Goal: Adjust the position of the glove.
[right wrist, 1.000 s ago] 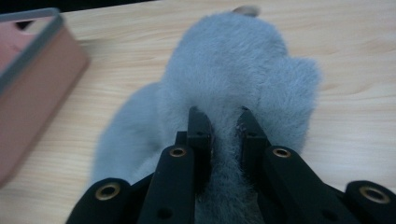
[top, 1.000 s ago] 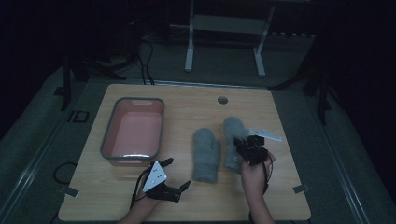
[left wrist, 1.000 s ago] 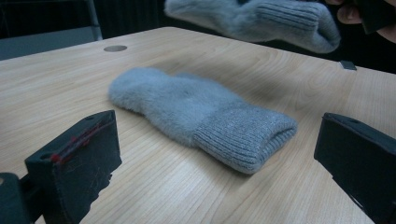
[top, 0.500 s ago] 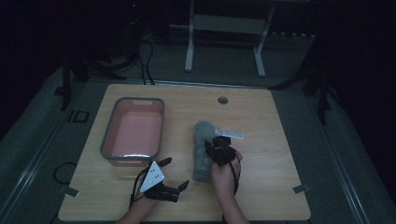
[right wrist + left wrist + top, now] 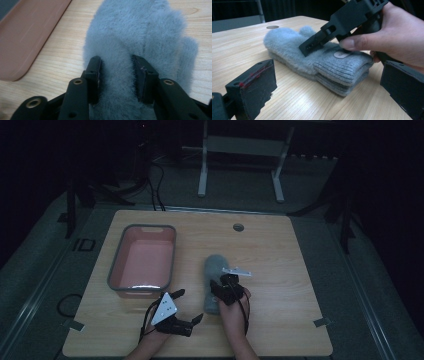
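Working at a pale wooden table (image 5: 300,270) in a dark room, I have both grippers out over its near half. Grey floor surrounds the table, a white metal stand (image 5: 240,165) sits beyond the far edge, and black cables (image 5: 155,175) trail across the floor at the far left. A round hole (image 5: 238,227) marks the tabletop near its far edge. A pink tub with a grey rim (image 5: 116,270) sits on the left part of the table.

Two grey fleecy mittens (image 5: 214,280) lie stacked one on the other near the table's middle, just right of the tub, cuffs toward me and fingertips pointing away. From the left gripper view the ribbed cuffs (image 5: 342,72) line up, one above the other, with a small oval label (image 5: 340,54) on the upper one.

My right hand (image 5: 235,312) reaches in from the near edge, holding the right gripper (image 5: 227,285) tilted down onto the upper mitten. Its jaws are pressed into the fleece on either side of a ridge of the fabric, pinching the mitten's top (image 5: 117,82) between them.

My left hand (image 5: 155,337) rests low at the near edge, just left of the mittens. The left gripper (image 5: 187,307) points rightward toward the cuffs, its jaws spread wide and holding nothing, apart from the mittens.
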A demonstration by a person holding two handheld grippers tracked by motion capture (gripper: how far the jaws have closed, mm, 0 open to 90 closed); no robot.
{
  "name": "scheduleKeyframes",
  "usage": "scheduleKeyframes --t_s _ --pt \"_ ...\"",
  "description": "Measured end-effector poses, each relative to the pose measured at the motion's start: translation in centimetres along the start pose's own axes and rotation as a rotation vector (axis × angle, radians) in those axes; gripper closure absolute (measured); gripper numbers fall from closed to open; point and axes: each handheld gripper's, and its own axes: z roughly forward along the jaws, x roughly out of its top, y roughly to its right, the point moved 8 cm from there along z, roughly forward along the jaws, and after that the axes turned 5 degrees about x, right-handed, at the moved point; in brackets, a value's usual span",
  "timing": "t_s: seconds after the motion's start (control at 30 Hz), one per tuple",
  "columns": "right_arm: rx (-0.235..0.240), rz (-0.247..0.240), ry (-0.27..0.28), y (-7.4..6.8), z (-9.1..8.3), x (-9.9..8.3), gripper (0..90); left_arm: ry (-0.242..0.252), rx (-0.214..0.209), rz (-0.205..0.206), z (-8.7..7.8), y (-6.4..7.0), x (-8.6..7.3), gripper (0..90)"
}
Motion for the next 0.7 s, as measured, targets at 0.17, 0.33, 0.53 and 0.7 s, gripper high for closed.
scheduleKeyframes --t_s 0.17,0.33,0.53,0.7 --pt "0.047 -0.013 0.026 -0.1 -1.4 1.0 53.6 -0.011 0.008 -0.002 0.0 -0.2 -0.2 0.7" --pt "0.082 -0.101 0.072 0.7 -3.3 2.5 42.8 0.008 -0.014 0.012 -0.2 0.1 0.0 0.7" --pt "0.105 -0.173 0.096 2.2 -4.7 4.1 18.9 -0.007 -0.009 0.037 0.0 0.4 -0.1 0.7" --pt "0.205 -0.229 0.066 2.7 -5.0 5.0 12.9 -0.042 -0.012 0.040 0.1 0.5 0.8 0.7"
